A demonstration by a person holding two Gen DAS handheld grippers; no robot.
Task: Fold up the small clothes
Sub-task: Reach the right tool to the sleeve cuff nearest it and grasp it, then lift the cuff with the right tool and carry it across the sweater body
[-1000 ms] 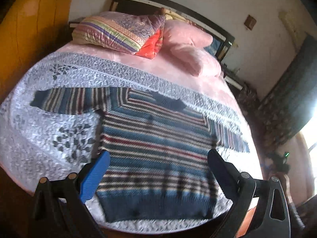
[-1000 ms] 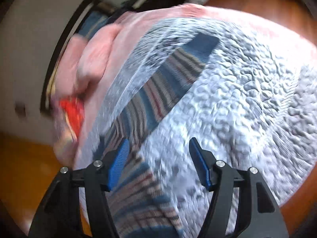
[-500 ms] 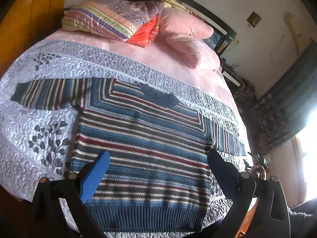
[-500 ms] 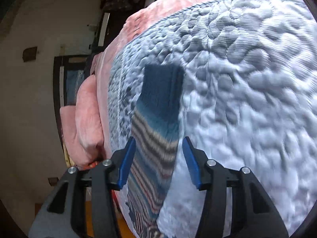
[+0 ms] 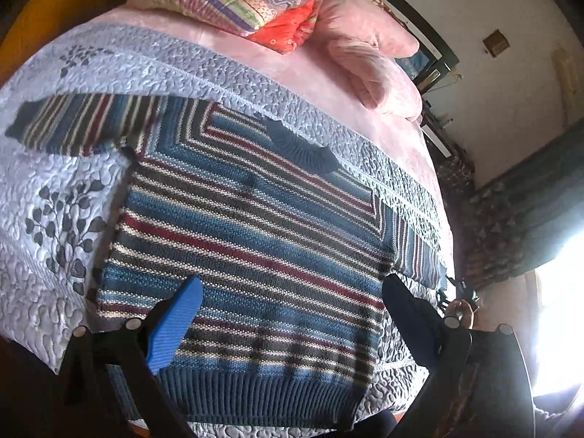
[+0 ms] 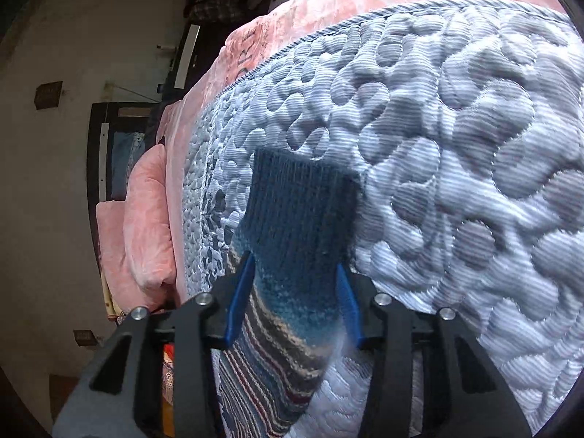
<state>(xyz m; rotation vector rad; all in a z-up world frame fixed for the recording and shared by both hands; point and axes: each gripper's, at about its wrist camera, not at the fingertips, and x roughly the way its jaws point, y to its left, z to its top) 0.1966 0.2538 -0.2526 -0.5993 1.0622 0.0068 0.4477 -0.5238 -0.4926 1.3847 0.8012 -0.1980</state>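
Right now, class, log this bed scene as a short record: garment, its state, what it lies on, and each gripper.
garment: striped knit sweater
state: spread flat, both sleeves out, unfolded
surface: grey quilted bedspread
sleeve cuff: dark blue cuff lies between the right gripper's fingers
left gripper: open, over the hem
right gripper: open, astride the sleeve
behind: pink pillows

The sweater (image 5: 248, 241) hem's right corner hides behind the left gripper (image 5: 292, 323); in the right wrist view its sleeve (image 6: 292, 266) runs off the bottom edge; bedside clutter (image 5: 438, 120) is illegible.
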